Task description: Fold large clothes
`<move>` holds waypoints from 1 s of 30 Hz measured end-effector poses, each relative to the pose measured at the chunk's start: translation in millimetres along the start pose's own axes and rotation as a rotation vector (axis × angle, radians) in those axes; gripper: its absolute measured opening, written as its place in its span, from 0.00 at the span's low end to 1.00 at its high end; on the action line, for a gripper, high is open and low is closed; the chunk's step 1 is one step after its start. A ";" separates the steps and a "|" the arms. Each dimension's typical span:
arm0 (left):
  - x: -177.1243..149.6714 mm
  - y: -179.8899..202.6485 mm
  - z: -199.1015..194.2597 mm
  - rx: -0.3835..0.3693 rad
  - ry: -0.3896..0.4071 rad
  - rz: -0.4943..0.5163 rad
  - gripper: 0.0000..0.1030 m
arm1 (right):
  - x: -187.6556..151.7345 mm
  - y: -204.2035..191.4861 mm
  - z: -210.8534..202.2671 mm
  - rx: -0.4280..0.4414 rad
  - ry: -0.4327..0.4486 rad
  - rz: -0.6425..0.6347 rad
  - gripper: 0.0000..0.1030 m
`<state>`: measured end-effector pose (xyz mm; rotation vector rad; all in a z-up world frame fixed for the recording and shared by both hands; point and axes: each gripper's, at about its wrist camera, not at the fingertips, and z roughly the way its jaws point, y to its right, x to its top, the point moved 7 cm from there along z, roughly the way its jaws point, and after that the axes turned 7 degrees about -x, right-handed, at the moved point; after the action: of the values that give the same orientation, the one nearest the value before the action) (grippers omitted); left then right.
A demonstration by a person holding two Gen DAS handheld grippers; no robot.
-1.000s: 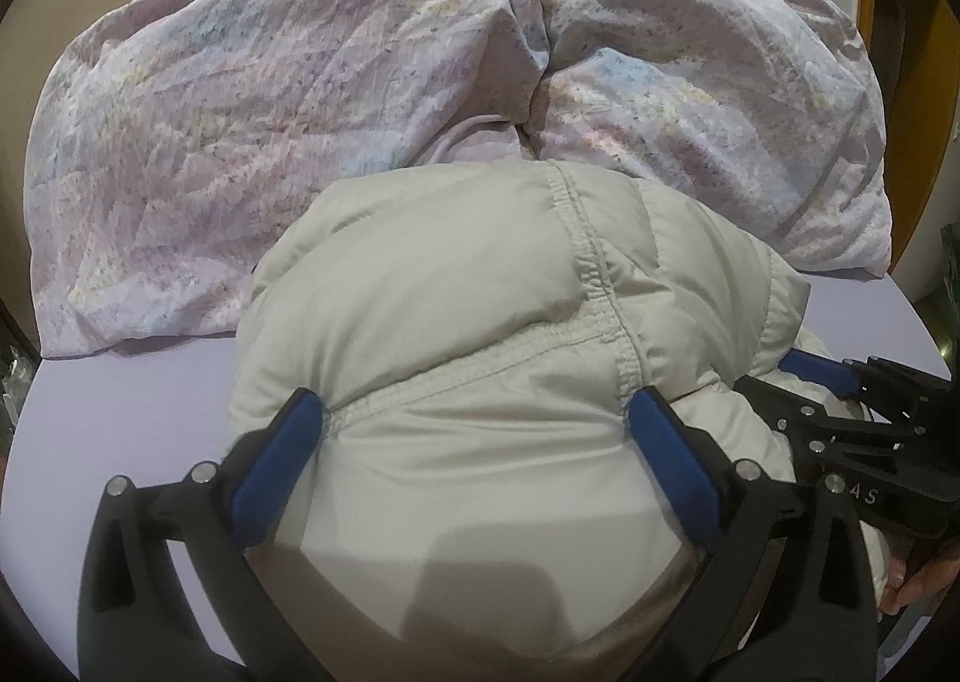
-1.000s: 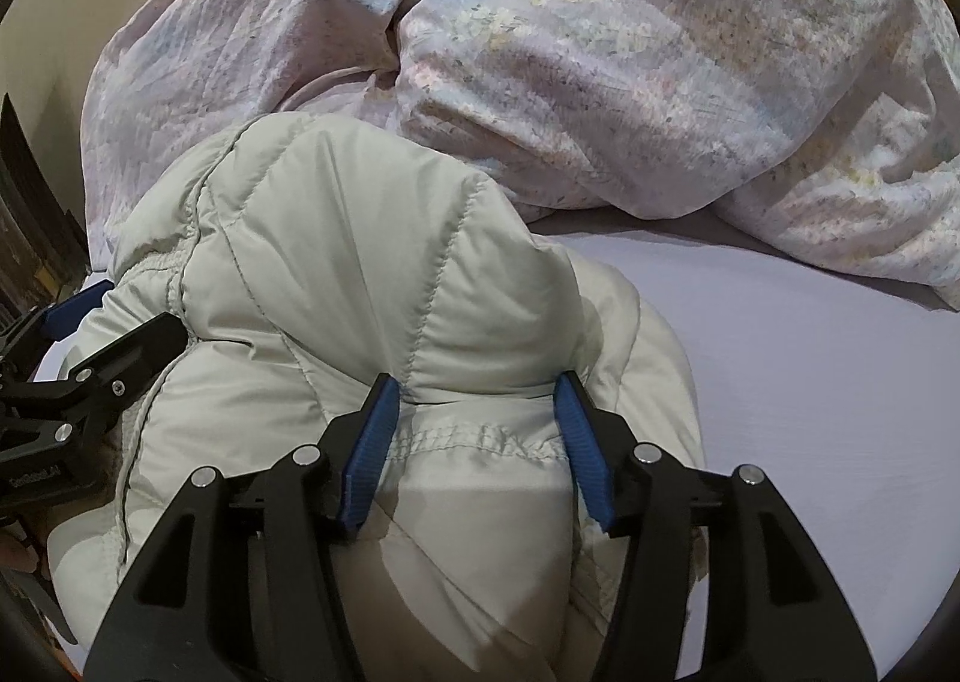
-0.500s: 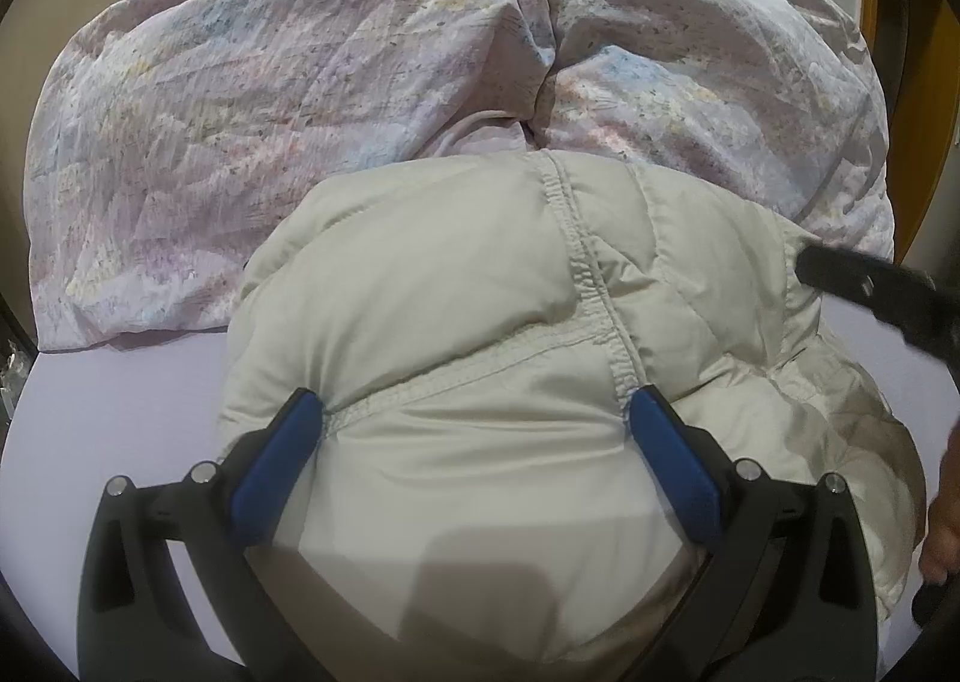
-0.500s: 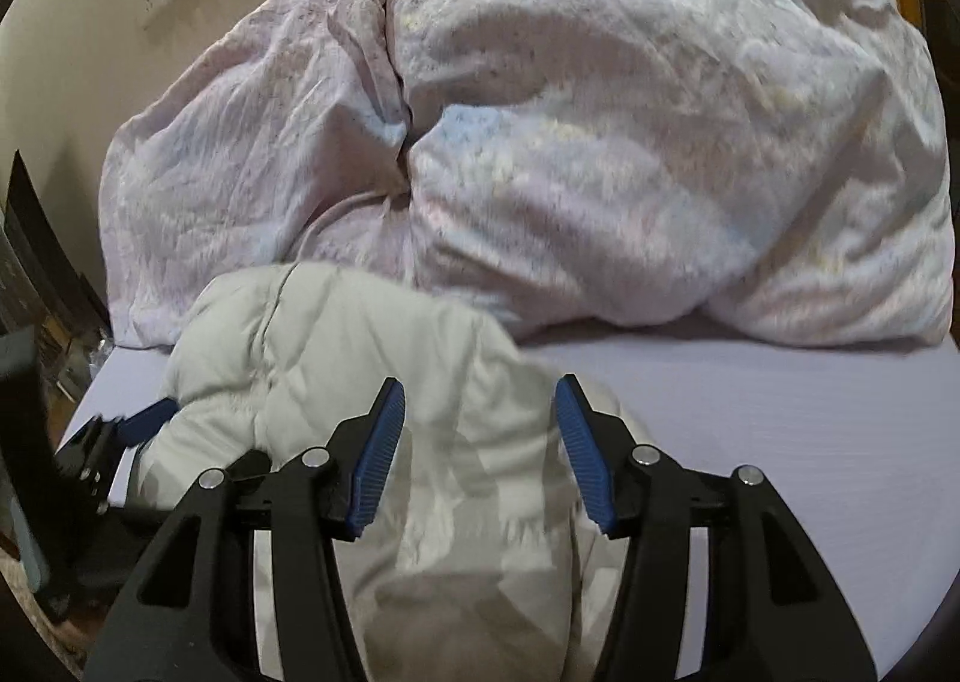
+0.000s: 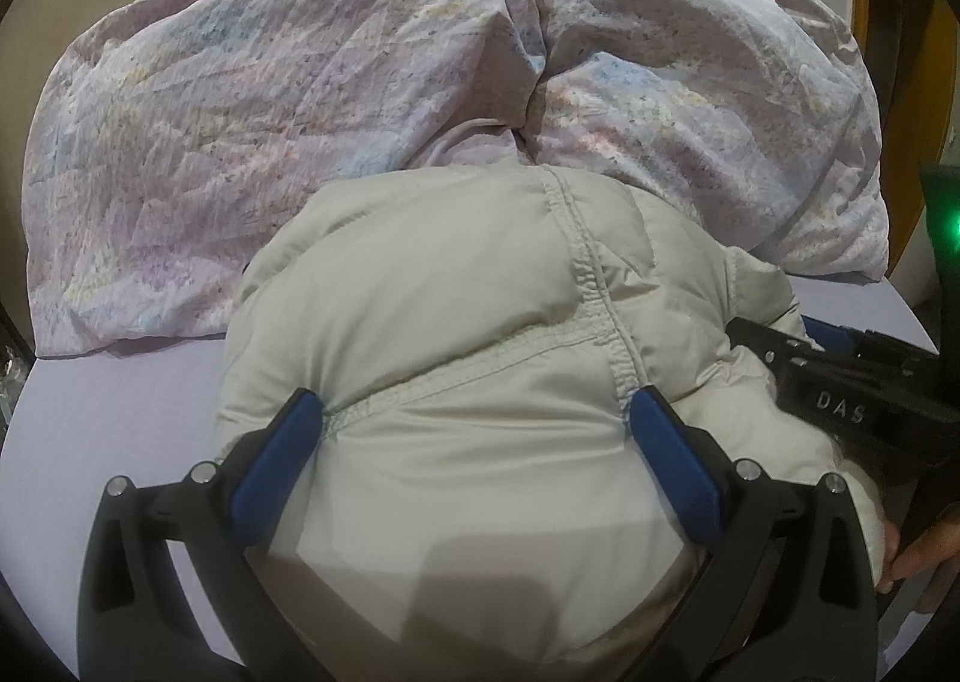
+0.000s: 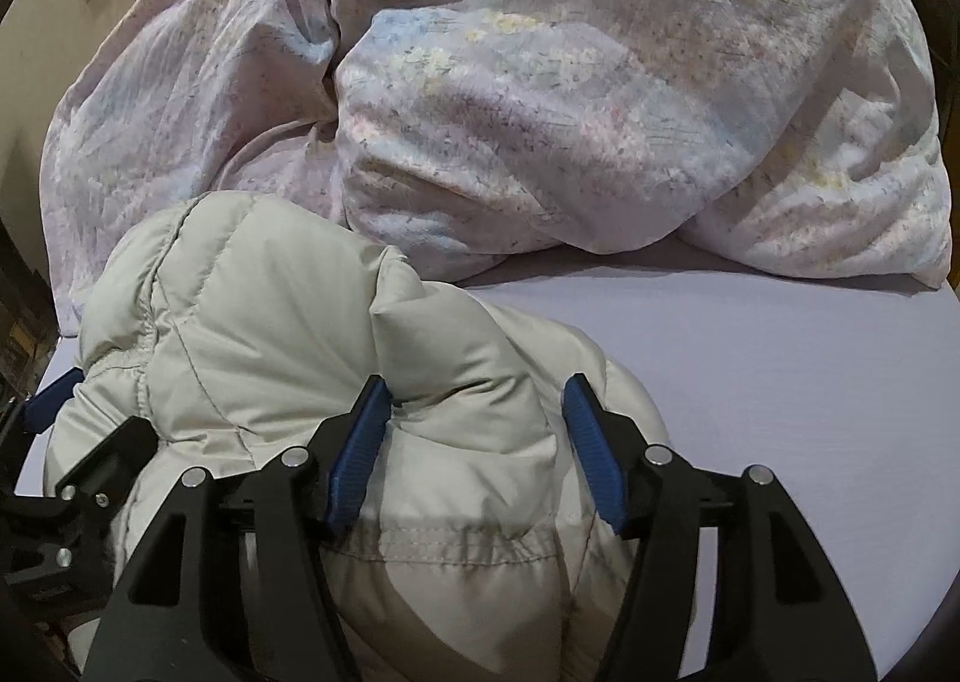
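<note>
- Bed sheet (image 6: 750, 394), pale purple, is the flat floor under all the other things.
- The crumpled flowery duvet (image 5: 312, 100) is piled at the far side of the bed sheet, behind the jacket.
- The puffy cream jacket (image 5: 456, 310) sits bunched up on the near part of the bed sheet, with its far edge touching the duvet.
- The left gripper (image 5: 480, 430) is wide open. Its blue fingers (image 5: 282, 442) press on the jacket from both sides at a seam, but they do not pinch it.
- The right gripper (image 6: 474, 424) is partly open, with a fat fold of the jacket between its fingers. It is on the side of the jacket near the bare bed sheet.
</note>
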<state>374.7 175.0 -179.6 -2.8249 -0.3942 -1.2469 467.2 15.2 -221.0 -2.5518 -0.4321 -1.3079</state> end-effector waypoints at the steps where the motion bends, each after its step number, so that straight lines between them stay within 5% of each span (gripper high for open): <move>1: -0.2 0.1 0.0 0.000 0.002 0.001 0.98 | -1.4 -0.4 -0.1 -0.004 0.011 0.001 0.60; 11: -0.7 0.7 4.7 0.009 0.034 0.005 0.98 | -5.6 0.2 5.8 -0.007 0.060 0.021 0.63; 18: 1.0 0.5 5.2 0.026 0.004 0.021 0.98 | 1.2 -3.9 10.9 -0.014 -0.017 -0.026 0.66; 21: 6.2 -2.0 -11.1 0.014 -0.022 0.008 0.98 | 3.6 -1.6 -15.3 0.020 -0.039 -0.011 0.66; 25: 13.1 -15.9 -50.0 -0.036 0.043 -0.060 0.98 | -5.2 1.2 -63.9 0.074 0.024 -0.021 0.66; 30: 2.0 -28.3 -46.8 -0.028 -0.012 -0.055 0.98 | -43.8 1.1 -77.5 0.101 -0.031 -0.048 0.62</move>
<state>335.3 196.9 -148.5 -2.8653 -0.4612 -1.2553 385.5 -19.0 -212.7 -2.4954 -0.5550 -1.2313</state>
